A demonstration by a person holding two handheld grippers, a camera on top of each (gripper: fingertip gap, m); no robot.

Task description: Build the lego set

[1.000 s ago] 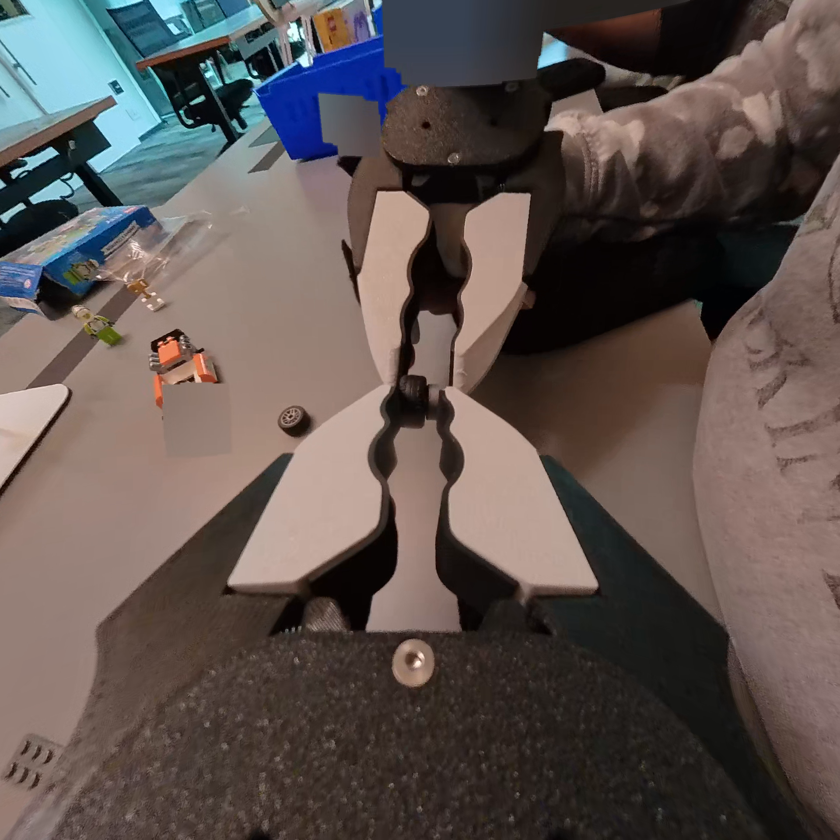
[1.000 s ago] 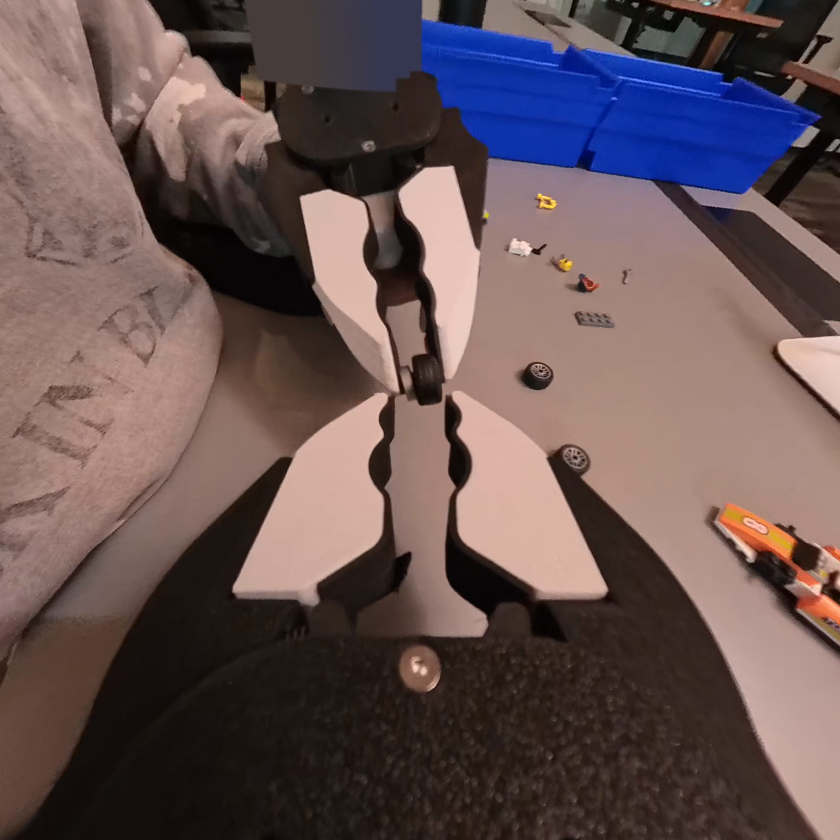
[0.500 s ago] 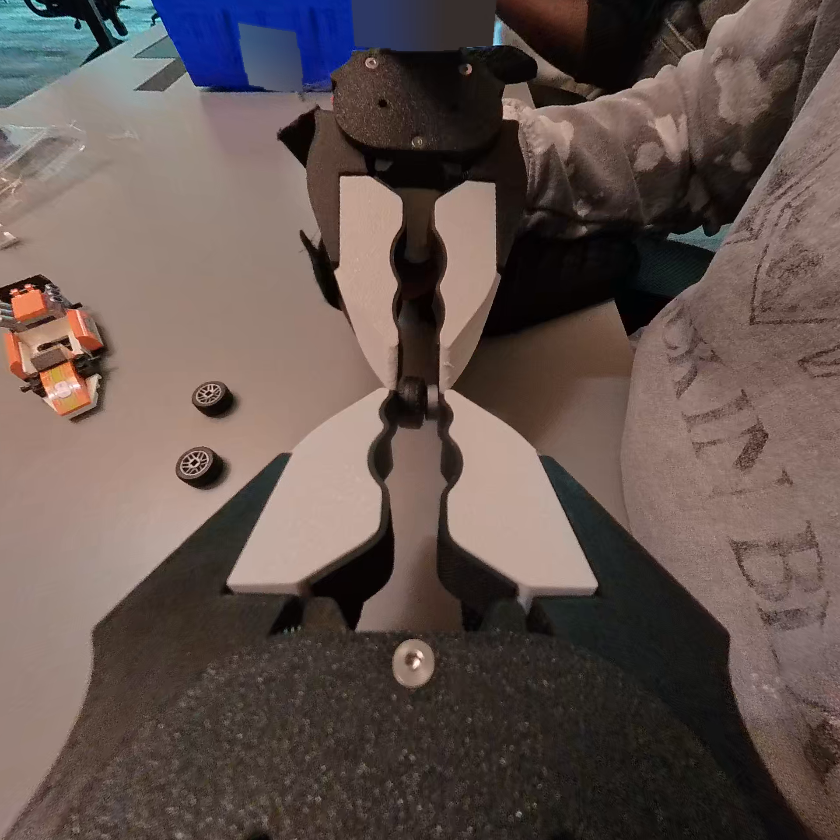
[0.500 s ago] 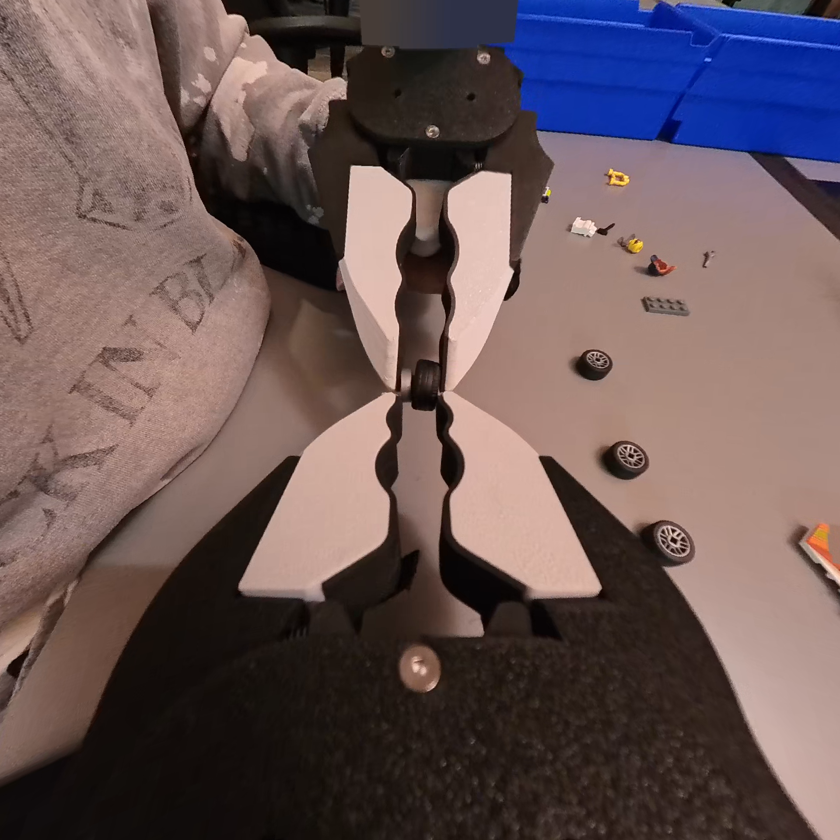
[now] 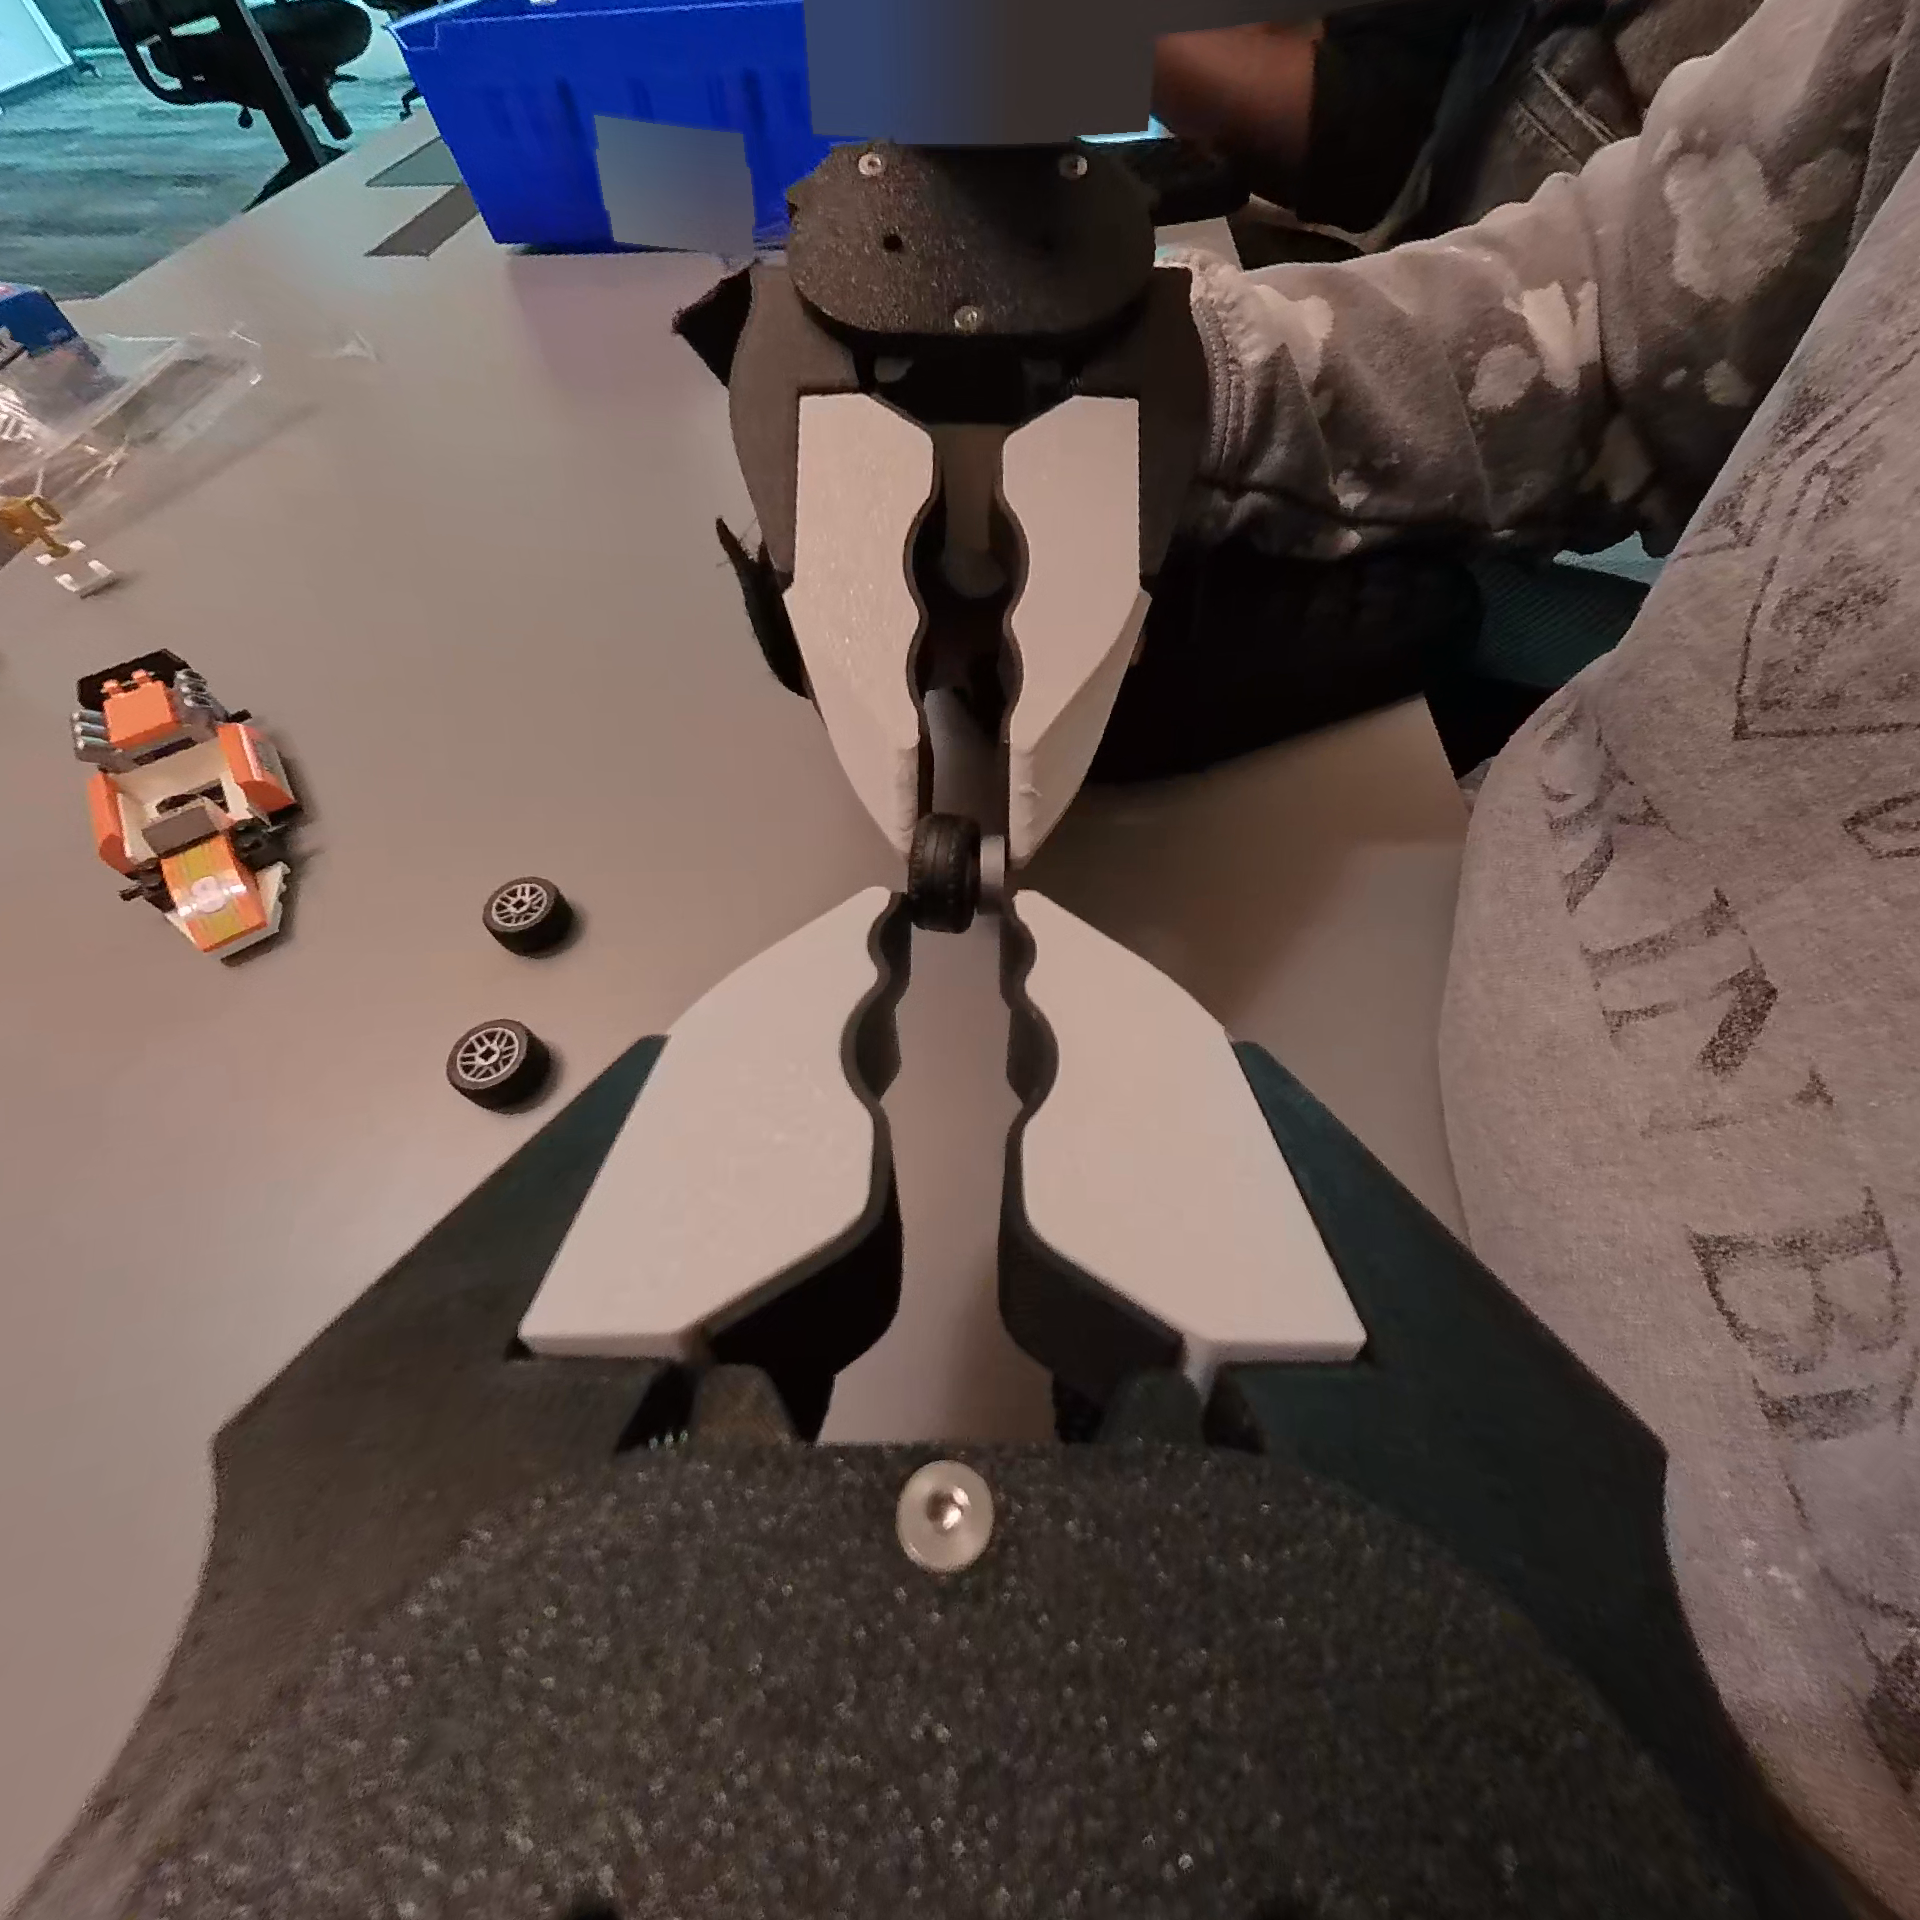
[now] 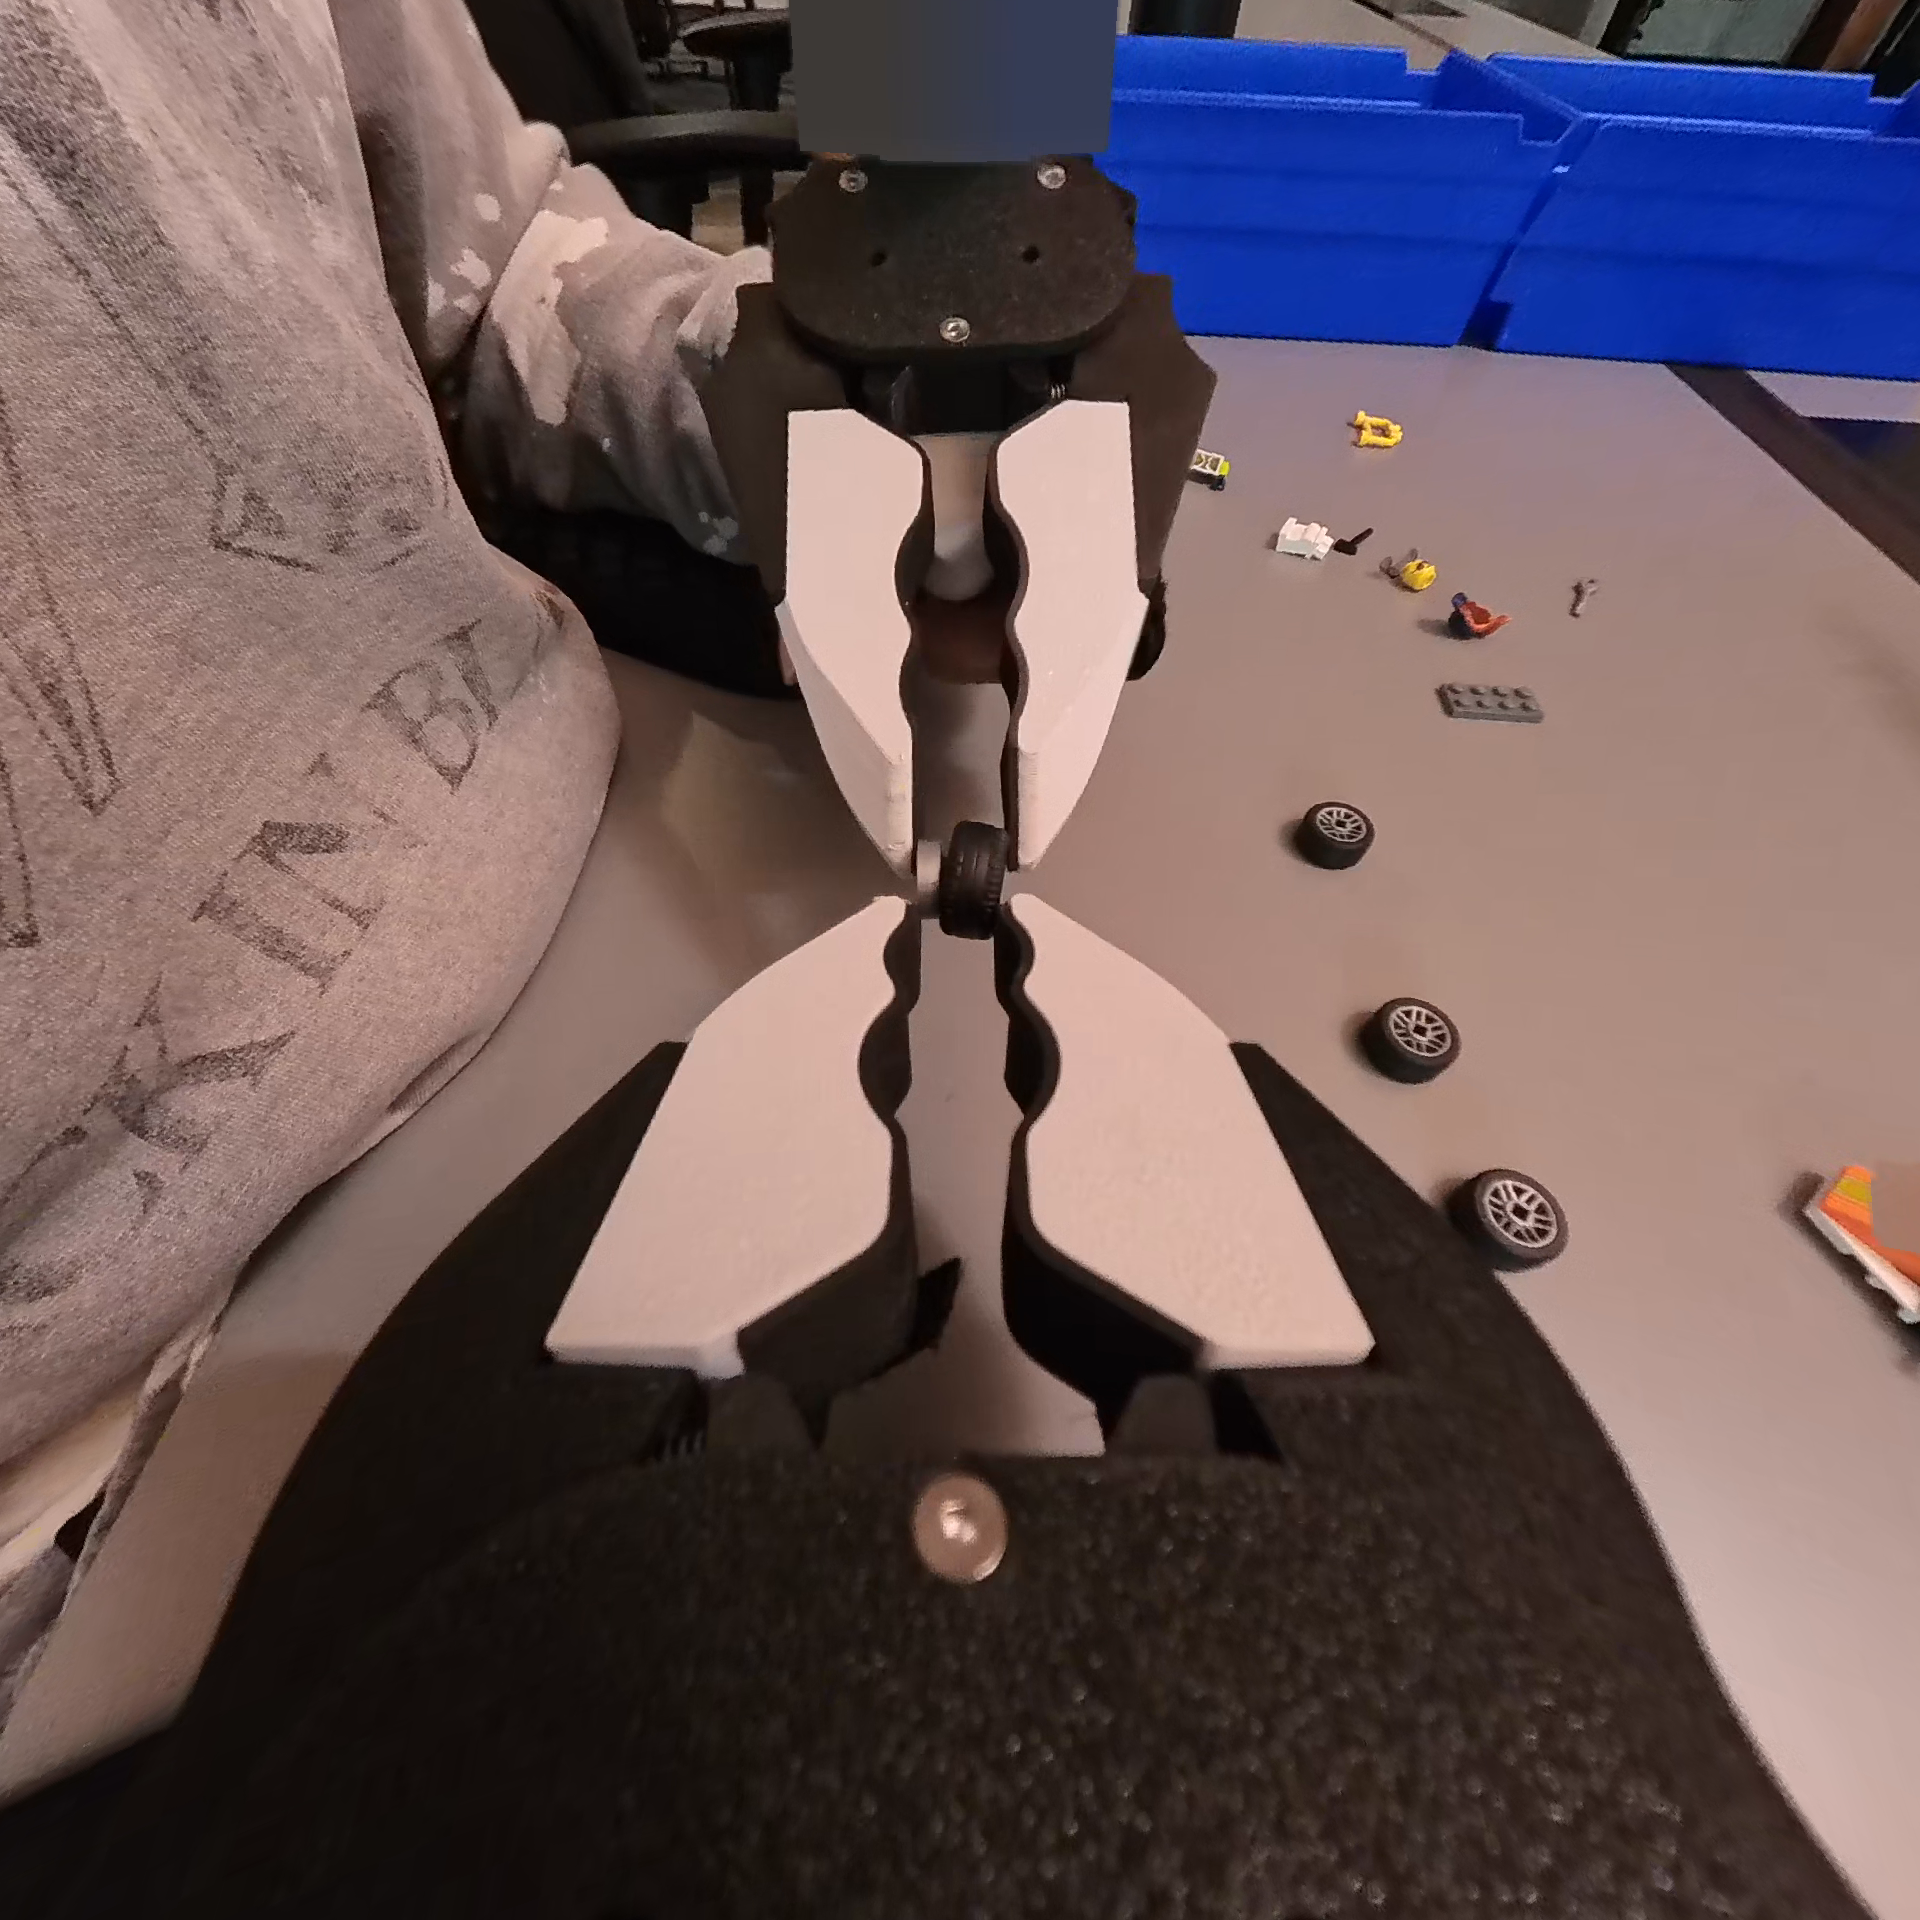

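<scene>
A small black tyre on a grey hub (image 5: 943, 873) sits pinched where the two grippers meet tip to tip above the grey table (image 5: 468, 644). My left gripper (image 5: 948, 909) is closed narrowly on the wheel. The right gripper (image 5: 961, 831) faces it from the far side. In the right wrist view the wheel (image 6: 975, 878) sits between my right gripper (image 6: 956, 920) and the left gripper (image 6: 961, 847), both closed narrowly on it. I cannot tell which one bears its weight. The orange and white car body (image 5: 182, 800) lies on the table to the left.
Loose wheels (image 6: 1337, 833) (image 6: 1411, 1039) (image 6: 1509, 1218) lie in a row, with a dark plate (image 6: 1489, 702) and small parts (image 6: 1304, 538) beyond. Blue bins (image 6: 1351, 208) stand at the back. A plastic bag (image 5: 135, 405) lies far left. The person's grey sleeve (image 5: 1455, 343) and torso are close by. Both grippers' tips are close together, under 4 cm apart. From either gripper's tips it is about 25 cm to the dark plate (image 6: 1489, 702).
Both grippers stay tip to tip on the wheel. The pair has shifted and turned over the table, so the car body and loose wheels sit differently in both views.
</scene>
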